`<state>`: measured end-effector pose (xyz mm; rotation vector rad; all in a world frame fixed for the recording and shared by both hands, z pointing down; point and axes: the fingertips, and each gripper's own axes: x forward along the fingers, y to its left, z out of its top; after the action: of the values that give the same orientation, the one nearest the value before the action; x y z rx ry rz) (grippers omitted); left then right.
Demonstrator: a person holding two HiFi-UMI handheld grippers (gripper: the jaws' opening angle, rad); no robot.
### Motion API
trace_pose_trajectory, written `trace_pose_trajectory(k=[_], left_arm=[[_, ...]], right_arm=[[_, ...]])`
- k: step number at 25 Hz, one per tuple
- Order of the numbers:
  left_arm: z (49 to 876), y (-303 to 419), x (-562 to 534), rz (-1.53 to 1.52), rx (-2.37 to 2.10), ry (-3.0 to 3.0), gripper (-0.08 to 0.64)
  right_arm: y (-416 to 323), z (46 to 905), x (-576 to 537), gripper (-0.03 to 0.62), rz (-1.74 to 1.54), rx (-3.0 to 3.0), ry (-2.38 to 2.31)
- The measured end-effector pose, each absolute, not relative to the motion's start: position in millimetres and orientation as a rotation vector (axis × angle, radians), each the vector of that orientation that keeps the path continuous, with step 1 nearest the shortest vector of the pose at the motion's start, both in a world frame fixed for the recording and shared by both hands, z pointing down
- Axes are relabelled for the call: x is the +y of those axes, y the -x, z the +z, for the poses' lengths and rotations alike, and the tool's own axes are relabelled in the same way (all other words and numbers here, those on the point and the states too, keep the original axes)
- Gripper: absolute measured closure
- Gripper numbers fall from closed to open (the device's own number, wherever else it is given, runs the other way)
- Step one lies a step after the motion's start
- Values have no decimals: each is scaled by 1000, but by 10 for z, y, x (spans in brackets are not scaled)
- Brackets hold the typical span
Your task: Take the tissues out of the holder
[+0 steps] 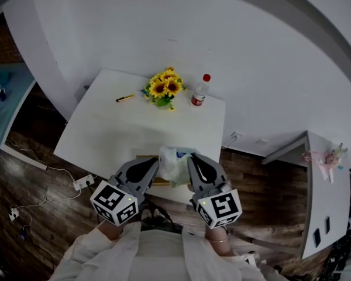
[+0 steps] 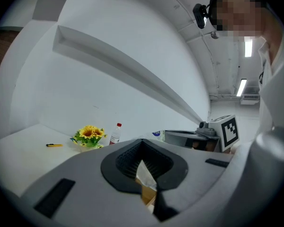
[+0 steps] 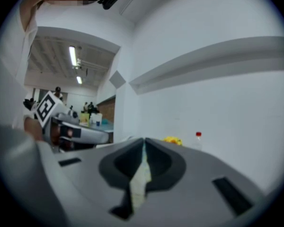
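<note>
At the table's (image 1: 105, 139) near edge, the right gripper (image 1: 192, 160) is pinching the tissues (image 1: 174, 163). The left gripper (image 1: 154, 164) is seemingly nipping them above the wooden holder (image 2: 148, 193).

Far side of the table (image 1: 105, 133), left to right: pen (image 1: 125, 98), sunflowers (image 1: 164, 87), bottle (image 1: 200, 91), with the pen well apart from the flowers. At the near edge sits the holder (image 1: 143, 157), and the tissues (image 1: 174, 161) rise out of it. The left tool (image 1: 154, 164) is at their left and the right tool (image 1: 193, 160) at their right, each clamped on a fold.
</note>
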<state>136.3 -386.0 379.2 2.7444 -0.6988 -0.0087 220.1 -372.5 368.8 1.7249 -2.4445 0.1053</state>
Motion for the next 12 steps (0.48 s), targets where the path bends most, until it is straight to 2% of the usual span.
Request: trace_pose_trajectory(k=[12], left_arm=[[3780, -1370, -3815, 3, -730, -2744, 543]], right_arm=[[-2201, 3630, -3671, 578, 54, -2489, -1709]])
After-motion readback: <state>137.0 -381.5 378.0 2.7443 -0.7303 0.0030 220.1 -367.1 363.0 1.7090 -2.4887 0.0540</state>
